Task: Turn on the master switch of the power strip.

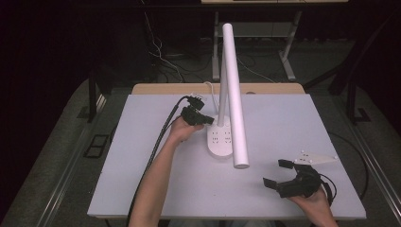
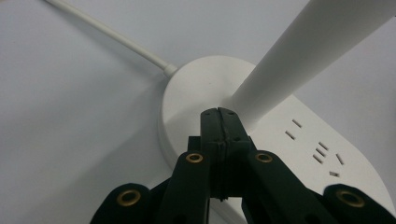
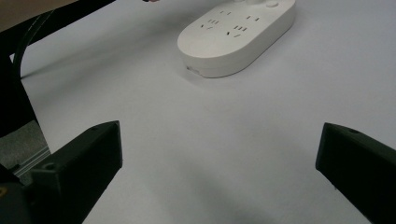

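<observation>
A white desk lamp stands mid-table, its oval base set with several sockets and a long white tube head slanting toward the front. My left gripper is shut with nothing between its jaws. In the left gripper view its closed tips sit on top of the base, right at the foot of the stem. My right gripper rests near the table's front right, open and empty. Its wide-apart jaws point over bare tabletop toward the socket end of the base.
The lamp's white cable runs from the base toward the table's back edge. The left gripper's black cable trails along the forearm to the front edge. Dark floor, wires and metal desk legs lie beyond the table.
</observation>
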The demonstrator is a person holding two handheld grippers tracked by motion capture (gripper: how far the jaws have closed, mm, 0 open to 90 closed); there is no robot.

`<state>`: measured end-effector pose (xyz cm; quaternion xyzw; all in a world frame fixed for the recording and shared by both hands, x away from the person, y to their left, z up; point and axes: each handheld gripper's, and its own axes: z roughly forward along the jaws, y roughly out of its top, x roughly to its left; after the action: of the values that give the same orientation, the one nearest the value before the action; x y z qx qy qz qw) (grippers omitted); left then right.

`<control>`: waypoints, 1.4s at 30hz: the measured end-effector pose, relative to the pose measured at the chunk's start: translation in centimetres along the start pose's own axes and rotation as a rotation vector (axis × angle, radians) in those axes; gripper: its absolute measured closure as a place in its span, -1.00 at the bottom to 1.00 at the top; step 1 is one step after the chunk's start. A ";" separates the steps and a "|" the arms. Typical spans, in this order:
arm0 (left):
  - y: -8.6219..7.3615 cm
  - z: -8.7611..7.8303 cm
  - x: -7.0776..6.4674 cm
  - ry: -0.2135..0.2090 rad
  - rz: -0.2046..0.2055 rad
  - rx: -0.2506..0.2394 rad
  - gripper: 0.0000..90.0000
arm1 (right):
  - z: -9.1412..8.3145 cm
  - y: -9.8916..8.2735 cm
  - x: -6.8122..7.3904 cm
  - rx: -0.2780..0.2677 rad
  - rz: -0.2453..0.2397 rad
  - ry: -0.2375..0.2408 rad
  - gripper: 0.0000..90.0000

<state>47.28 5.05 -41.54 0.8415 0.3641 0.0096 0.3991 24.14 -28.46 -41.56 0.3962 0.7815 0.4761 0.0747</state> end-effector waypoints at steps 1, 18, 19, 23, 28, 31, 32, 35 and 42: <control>0.0 0.1 0.0 -0.001 0.004 -0.003 1.00 | 0.0 0.0 0.0 0.000 0.000 0.000 -1.00; -0.1 0.7 -0.3 -0.003 -0.019 -0.008 1.00 | 0.2 0.0 0.0 0.009 -0.010 0.006 -1.00; -0.2 0.8 -0.3 -0.016 -0.026 -0.014 1.00 | 0.2 0.0 0.1 0.011 -0.010 0.007 -1.00; -0.3 1.2 -0.4 -0.019 -0.010 -0.028 1.00 | 0.2 0.0 0.2 0.016 -0.012 0.007 -1.00; -0.2 1.0 -0.4 -0.011 0.027 0.003 1.00 | 0.1 0.0 0.1 0.015 -0.013 0.008 -1.00; -0.2 1.0 -0.5 -0.005 0.004 -0.009 1.00 | 0.1 0.0 0.1 0.013 -0.011 0.007 -1.00; -0.2 0.9 -0.4 -0.002 0.007 -0.009 1.00 | 0.1 0.0 0.1 0.015 -0.011 0.007 -1.00; -0.3 0.8 -0.4 -0.007 0.014 0.003 1.00 | 0.2 0.0 0.2 0.016 -0.013 0.009 -1.00; -0.5 0.9 0.1 -0.030 0.006 -0.001 1.00 | 0.2 0.0 0.3 0.016 -0.018 0.011 -1.00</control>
<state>47.35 4.70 -42.50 0.8424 0.3554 -0.0015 0.4051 24.00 -28.14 -41.62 0.3871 0.7892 0.4713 0.0716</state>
